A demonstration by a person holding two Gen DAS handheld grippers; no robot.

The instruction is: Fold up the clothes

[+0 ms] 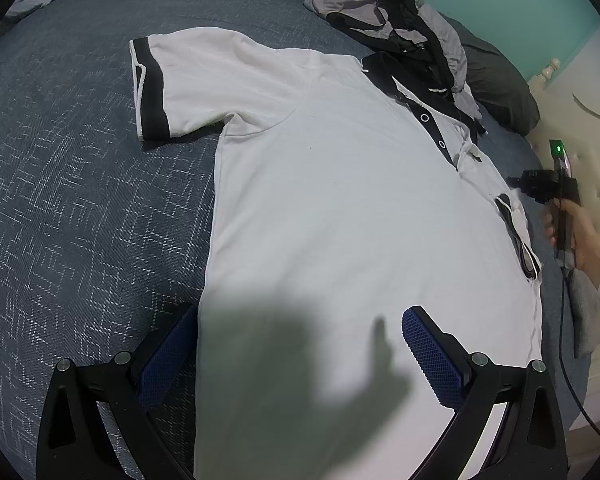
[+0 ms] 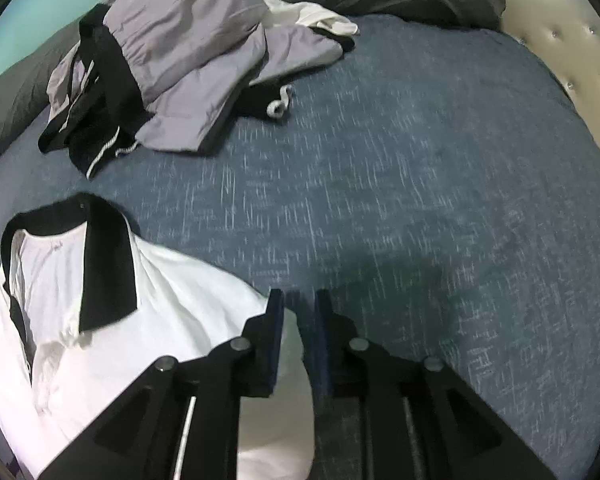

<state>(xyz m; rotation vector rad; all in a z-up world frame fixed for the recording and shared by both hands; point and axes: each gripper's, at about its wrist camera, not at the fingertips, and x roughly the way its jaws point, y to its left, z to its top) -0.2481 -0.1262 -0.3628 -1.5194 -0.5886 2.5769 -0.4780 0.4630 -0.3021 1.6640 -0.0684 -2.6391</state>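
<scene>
We find the white polo shirt (image 1: pixel 340 208) spread flat on the blue bedspread (image 1: pixel 80 208), the left gripper (image 1: pixel 300 360) wide open astride its hem, the right gripper (image 2: pixel 300 300) narrowly parted beside its shoulder, gripping nothing.

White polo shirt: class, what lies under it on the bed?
The white polo shirt lies spread flat on the blue woven bedspread, which shows all around it. Whatever else might be beneath the shirt is covered and cannot be seen.

shirt (image 1: pixel 340 200) on bed (image 1: pixel 80 200), clothes pile (image 1: pixel 400 20) behind.
</scene>
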